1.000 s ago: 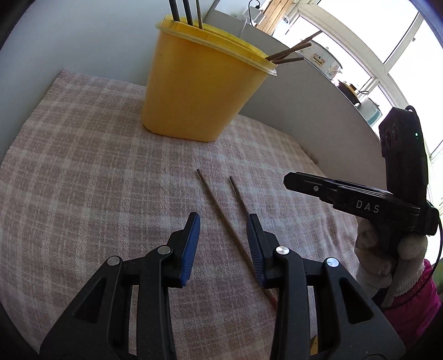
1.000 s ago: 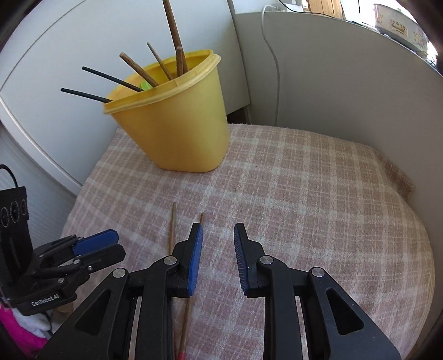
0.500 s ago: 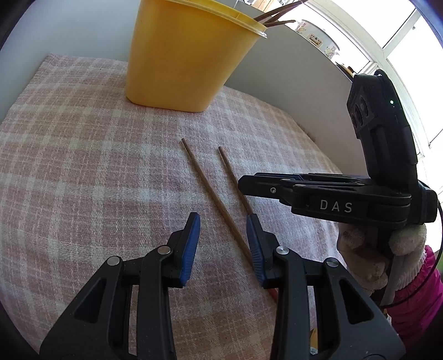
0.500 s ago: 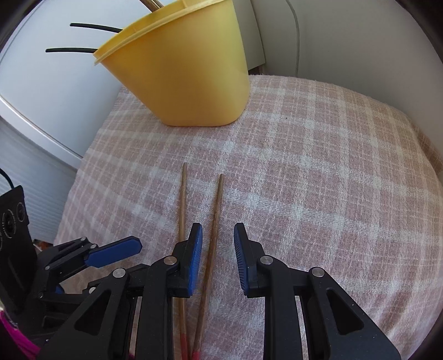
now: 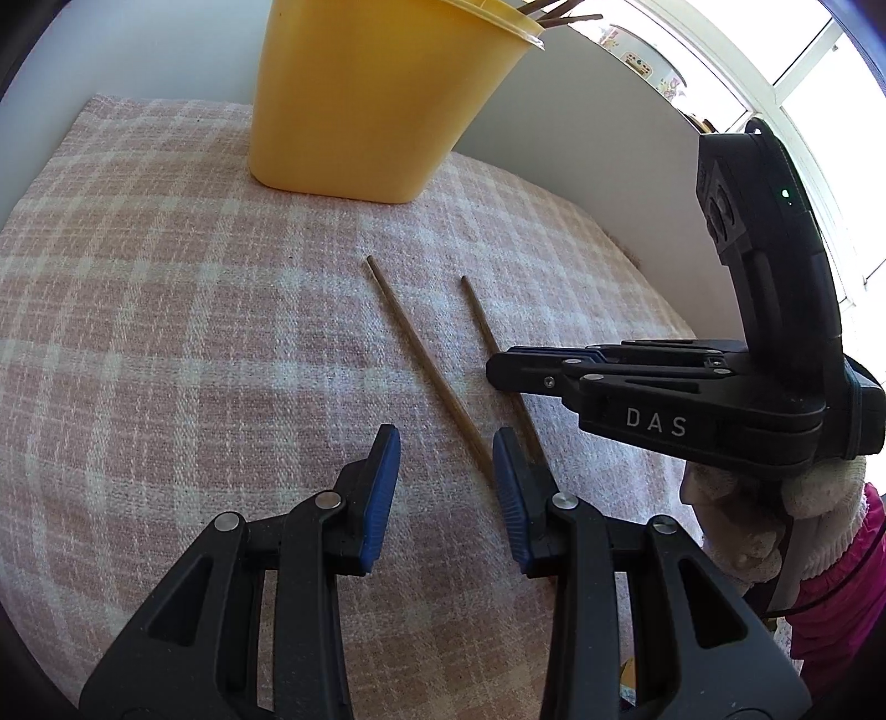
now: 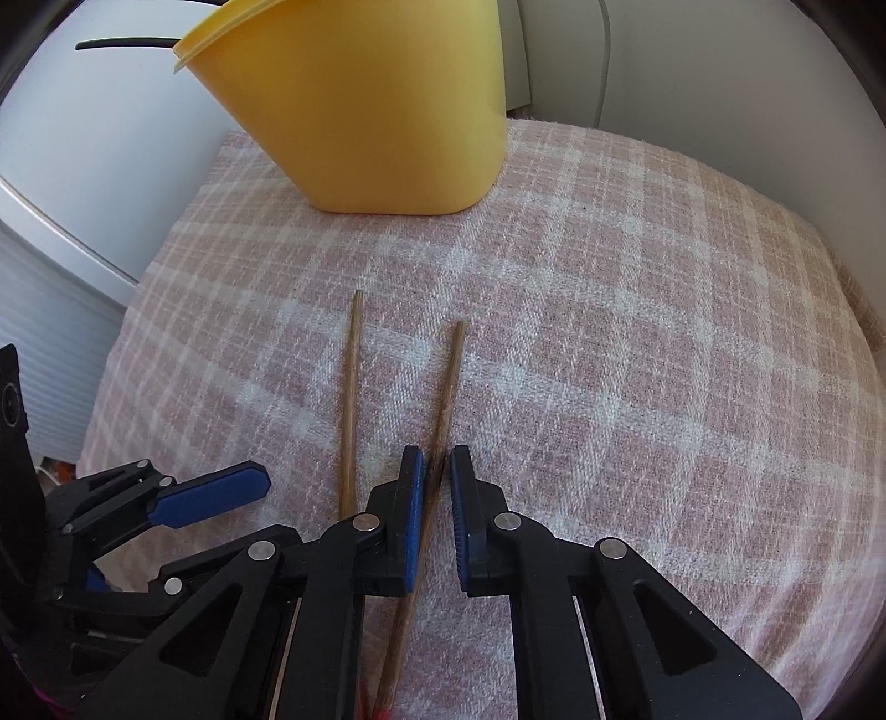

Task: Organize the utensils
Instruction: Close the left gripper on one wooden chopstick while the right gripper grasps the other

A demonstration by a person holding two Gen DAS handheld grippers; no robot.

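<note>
Checked pink cloth (image 6: pixel 637 343) carries two wooden chopsticks in front of the yellow bucket (image 6: pixel 376 111). Right gripper (image 6: pixel 437 471) pinches the right chopstick (image 6: pixel 446 399), probably to carry it into the bucket. Left gripper (image 5: pixel 446 448) hovers spread over the left chopstick (image 5: pixel 421 354).

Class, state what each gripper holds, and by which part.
Right gripper: the right-hand chopstick, gripped nearer its red-tipped end. Left gripper: nothing.

Pink-and-white checked cloth (image 6: pixel 637 343); grey-white wall panel (image 5: pixel 581 127); bright window (image 5: pixel 786 50); white cable (image 6: pixel 603 61)
</note>
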